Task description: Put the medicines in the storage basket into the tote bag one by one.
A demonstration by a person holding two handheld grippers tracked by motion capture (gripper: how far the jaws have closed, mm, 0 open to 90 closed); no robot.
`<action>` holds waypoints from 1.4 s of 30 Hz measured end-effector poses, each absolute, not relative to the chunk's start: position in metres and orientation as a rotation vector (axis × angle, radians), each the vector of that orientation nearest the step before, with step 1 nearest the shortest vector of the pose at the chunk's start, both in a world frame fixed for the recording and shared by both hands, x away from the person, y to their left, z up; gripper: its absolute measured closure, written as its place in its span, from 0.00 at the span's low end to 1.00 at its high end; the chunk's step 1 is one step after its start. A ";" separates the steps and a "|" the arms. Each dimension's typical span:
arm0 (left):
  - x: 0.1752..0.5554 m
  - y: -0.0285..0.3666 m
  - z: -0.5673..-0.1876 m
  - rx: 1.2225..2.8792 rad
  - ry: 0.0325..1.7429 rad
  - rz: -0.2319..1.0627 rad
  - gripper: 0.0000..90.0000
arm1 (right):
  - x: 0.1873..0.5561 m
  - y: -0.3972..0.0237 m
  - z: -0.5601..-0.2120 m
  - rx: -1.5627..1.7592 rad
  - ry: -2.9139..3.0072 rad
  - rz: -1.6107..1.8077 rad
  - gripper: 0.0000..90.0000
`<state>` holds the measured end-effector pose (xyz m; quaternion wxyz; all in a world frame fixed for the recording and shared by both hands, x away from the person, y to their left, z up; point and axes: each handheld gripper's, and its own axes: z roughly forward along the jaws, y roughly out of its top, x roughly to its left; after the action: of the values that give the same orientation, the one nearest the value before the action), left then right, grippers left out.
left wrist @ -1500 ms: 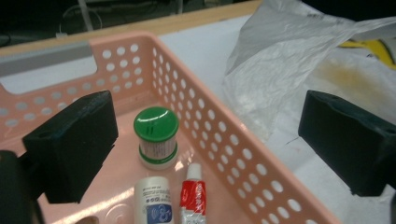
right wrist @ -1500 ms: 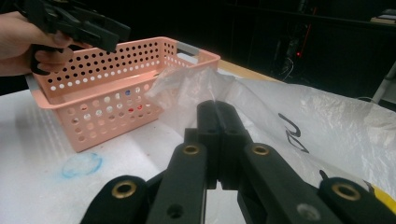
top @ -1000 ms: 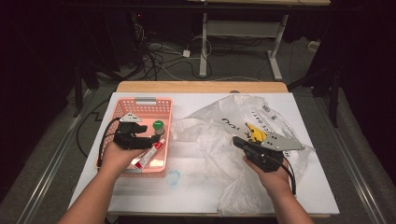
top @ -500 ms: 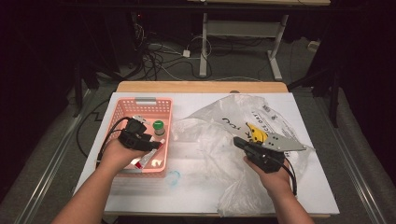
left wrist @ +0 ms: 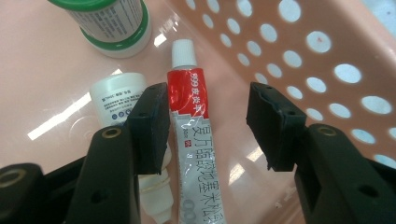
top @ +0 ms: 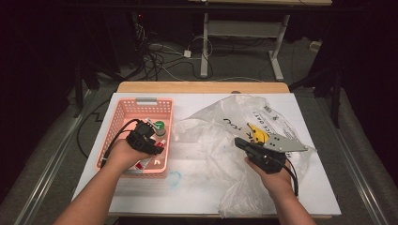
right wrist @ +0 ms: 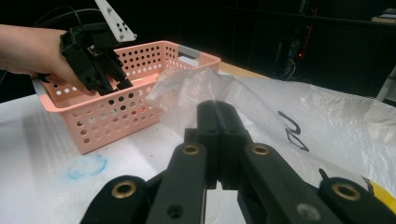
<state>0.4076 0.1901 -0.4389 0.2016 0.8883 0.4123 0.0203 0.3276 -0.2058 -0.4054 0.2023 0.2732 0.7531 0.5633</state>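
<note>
Tube of red-and-silver foil with a white screw cap (left wrist: 189, 135) lies flat on the floor of the pink perforated plastic basket (top: 123, 121), cap toward 12 o'clock in the left gripper view. Its upper band is red, the lower body silver with printed characters, slightly creased. The left gripper (left wrist: 208, 128) straddles this tube: the jaws have just been closing and stand about half open, one pad close against the tube's 9 o'clock edge, the other well clear at 3 o'clock. A small white bottle (left wrist: 116, 100) lies just beside the tube at 9 o'clock; a green-capped white jar (left wrist: 112, 23) stands at 11 o'clock. The right gripper (right wrist: 218, 119) is fully closed, pinching the clear plastic bag (right wrist: 289, 112) on the white table (top: 197, 192).
</note>
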 end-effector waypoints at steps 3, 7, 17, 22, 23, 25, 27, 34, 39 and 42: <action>0.408 0.188 -0.442 2.501 1.150 0.053 0.53 | 0.327 -0.206 -0.405 0.763 2.103 1.573 1.00; 0.410 0.185 -0.445 2.514 1.151 0.044 0.53 | 0.327 -0.206 -0.405 0.764 2.100 1.574 1.00; 0.414 0.182 -0.452 2.551 1.181 0.012 0.56 | 0.327 -0.205 -0.405 0.765 2.106 1.570 1.00; 0.415 0.182 -0.455 2.565 1.198 -0.003 0.57 | 0.327 -0.205 -0.405 0.762 2.104 1.574 1.00; 0.415 0.182 -0.455 2.567 1.197 -0.001 0.60 | 0.327 -0.205 -0.405 0.758 2.105 1.574 1.00; 0.415 0.183 -0.455 2.568 1.203 0.002 0.61 | 0.327 -0.205 -0.405 0.755 2.104 1.574 1.00; 0.415 0.183 -0.455 2.565 1.212 0.005 0.64 | 0.326 -0.205 -0.404 0.762 2.102 1.578 1.00; 0.414 0.183 -0.456 2.567 1.219 0.046 0.73 | 0.326 -0.204 -0.404 0.752 2.110 1.569 1.00; 0.412 0.182 -0.456 2.564 1.206 0.063 0.74 | 0.326 -0.203 -0.405 0.745 2.107 1.569 1.00; 0.412 0.181 -0.456 2.564 1.196 0.074 0.75 | 0.326 -0.203 -0.404 0.758 2.105 1.570 1.00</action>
<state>0.4117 0.1810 -0.4561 0.1551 0.8950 0.4174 0.0259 0.3257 -0.2034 -0.4045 0.2025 0.2716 0.7541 0.5626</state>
